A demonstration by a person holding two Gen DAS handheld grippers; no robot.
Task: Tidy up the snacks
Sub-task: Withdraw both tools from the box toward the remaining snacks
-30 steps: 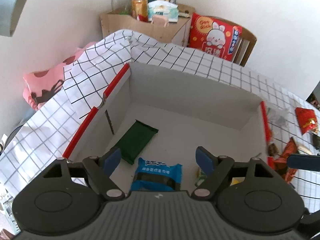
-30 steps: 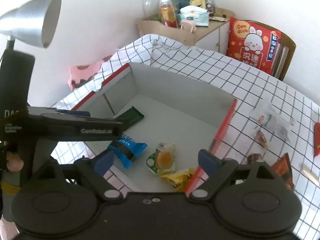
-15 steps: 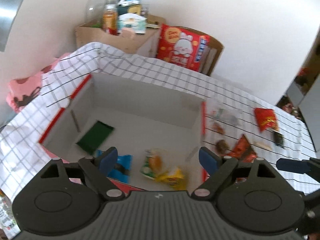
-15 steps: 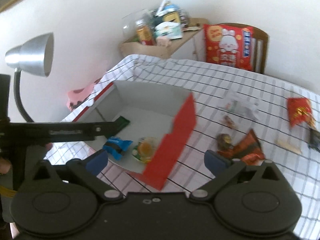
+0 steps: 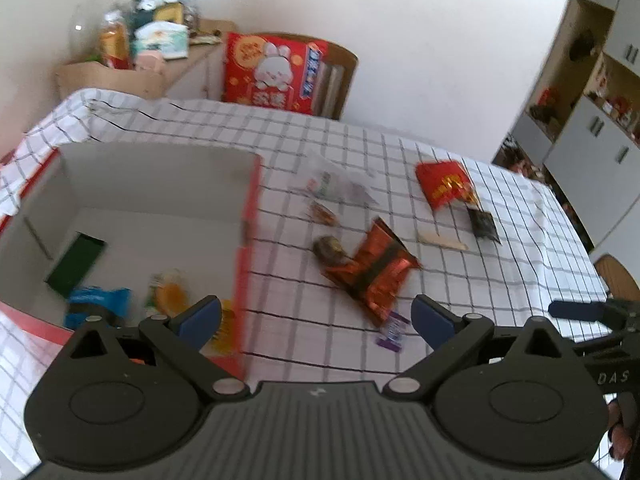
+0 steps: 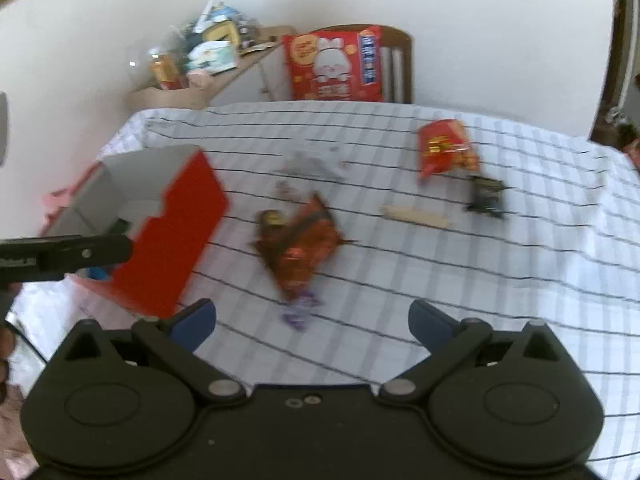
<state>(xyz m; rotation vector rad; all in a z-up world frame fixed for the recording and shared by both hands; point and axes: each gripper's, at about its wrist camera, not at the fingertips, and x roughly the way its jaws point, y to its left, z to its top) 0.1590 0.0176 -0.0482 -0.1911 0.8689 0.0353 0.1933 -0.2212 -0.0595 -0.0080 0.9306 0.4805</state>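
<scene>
Mostly the writing was too blurred for me to read; only the letters "DAS" showed on the black body of my right gripper point(image 5: 580, 312) at the edge of the left wrist view. A big red gift bag with a white rabbit point(image 5: 276, 74) stood against a wooden chair point(image 5: 340, 76) behind the table, its characters unreadable to me.

Beside it a low wooden shelf point(image 5: 120, 76) carried a cluttered heap of bottles and packets. White cupboards point(image 5: 592, 128) lined the far right.

On the white cloth with a black grid point(image 5: 400, 148) lay loose snacks: a crinkled orange-red foil packet point(image 5: 370, 268) just beside a small round brown sweet point(image 5: 326, 246), a small purple wrapped candy point(image 5: 390, 334) touching the foil packet's near end, a clear plastic wrapper point(image 5: 336, 184), a red chip bag point(image 5: 444, 186), a small black sachet point(image 5: 484, 224) and a pale flat stick point(image 5: 442, 240).

The red cardboard box with a white inside point(image 5: 246, 200) sat at the left. It held a dark green flat packet point(image 5: 76, 264), a blue packet point(image 5: 98, 304) and a yellow-green packet point(image 5: 170, 292).

My left gripper point(image 5: 316, 316) hung above the cloth near the box, blue pads spread wide, pinching nothing. The right one, seen from its own camera point(image 6: 312, 318), was likewise spread and empty above the purple candy.
</scene>
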